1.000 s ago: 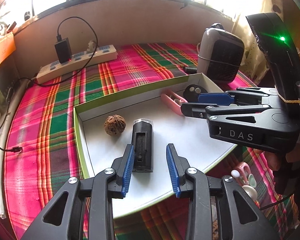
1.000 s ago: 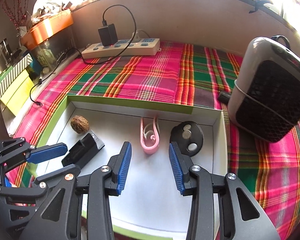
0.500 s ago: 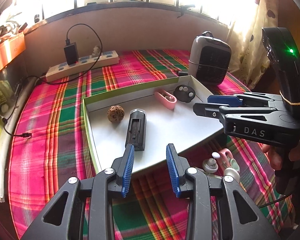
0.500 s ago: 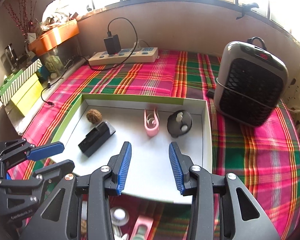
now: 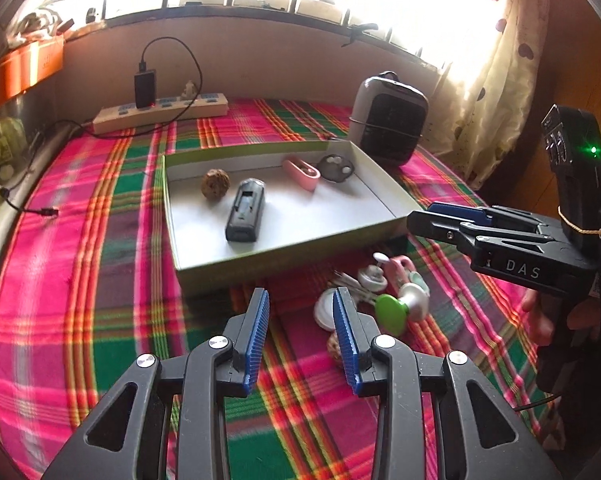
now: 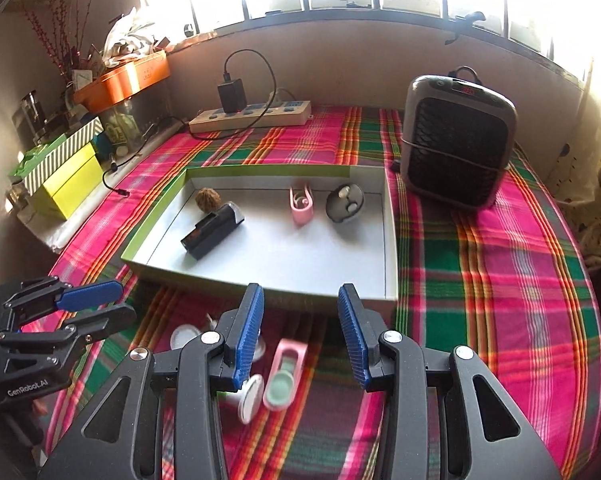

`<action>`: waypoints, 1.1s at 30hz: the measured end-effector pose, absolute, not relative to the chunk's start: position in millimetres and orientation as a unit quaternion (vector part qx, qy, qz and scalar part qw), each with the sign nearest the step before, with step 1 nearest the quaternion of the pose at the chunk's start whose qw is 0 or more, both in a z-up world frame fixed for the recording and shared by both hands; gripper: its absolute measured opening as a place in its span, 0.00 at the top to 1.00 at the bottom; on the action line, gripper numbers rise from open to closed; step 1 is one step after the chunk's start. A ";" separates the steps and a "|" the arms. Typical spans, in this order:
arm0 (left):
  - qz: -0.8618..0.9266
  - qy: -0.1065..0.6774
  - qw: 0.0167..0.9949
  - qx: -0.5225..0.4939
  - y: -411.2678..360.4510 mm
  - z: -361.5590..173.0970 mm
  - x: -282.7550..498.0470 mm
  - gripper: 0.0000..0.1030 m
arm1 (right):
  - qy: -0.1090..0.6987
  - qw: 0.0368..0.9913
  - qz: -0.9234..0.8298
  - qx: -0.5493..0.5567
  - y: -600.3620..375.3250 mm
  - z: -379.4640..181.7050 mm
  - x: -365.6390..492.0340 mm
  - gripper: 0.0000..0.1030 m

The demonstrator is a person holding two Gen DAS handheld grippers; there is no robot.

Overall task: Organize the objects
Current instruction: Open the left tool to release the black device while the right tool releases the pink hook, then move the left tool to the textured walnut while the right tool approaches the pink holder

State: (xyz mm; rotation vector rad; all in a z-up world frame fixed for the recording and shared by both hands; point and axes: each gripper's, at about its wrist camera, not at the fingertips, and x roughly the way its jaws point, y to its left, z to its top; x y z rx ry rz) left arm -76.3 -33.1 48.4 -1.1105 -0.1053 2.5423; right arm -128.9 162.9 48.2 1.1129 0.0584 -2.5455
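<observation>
Nearest to me, my left gripper (image 5: 302, 334) hangs over the plaid cloth (image 5: 100, 280) with its blue pads apart and nothing between them. My right gripper (image 6: 300, 332) is the same: jaws parted, empty, pointing down over the cloth just short of the box.

Just past the fingertips lies a loose cluster of small things on the cloth, in front of the box's near wall. From the left wrist I see a white round disc (image 5: 324, 312) beside the right pad, a green round piece (image 5: 390, 314) joined to a white knob (image 5: 414, 298), a small white cap (image 5: 370, 278) and a pink clip (image 5: 400, 266). A brownish lump sits partly hidden behind the right pad; I cannot tell what it is. From the right wrist a pink holder with a pale green disc (image 6: 284, 376) lies between the fingers' lines, on the cloth.

Beyond them sits the shallow box (image 6: 390, 240), green outside and white inside. In it rest a walnut (image 5: 215, 185) at the far left, a black rectangular device (image 5: 246, 210) just beside it, a pink loop-shaped clip (image 5: 300, 172) and a dark round piece with pale spots (image 5: 335, 167) near the far wall.

Behind the box's right corner stands a small heater (image 6: 456, 144). Farthest back, against the wall, lies a power strip (image 6: 256, 116) with a black adapter (image 6: 232, 96) plugged in.
</observation>
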 end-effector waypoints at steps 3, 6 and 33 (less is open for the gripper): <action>0.899 -0.036 0.190 -0.393 -28.4 45.1 -68.0 0.65 | 0.012 0.179 -0.902 0.392 170.2 45.2 -117.7 0.59; 0.894 -0.042 0.205 -0.396 -23.0 41.5 -63.8 0.65 | 0.004 0.173 -0.904 0.392 175.0 42.2 -109.8 0.58; 0.877 -0.019 0.189 -0.441 8.0 16.5 -73.0 0.65 | -0.015 0.161 -0.903 0.399 199.9 26.2 -80.0 0.58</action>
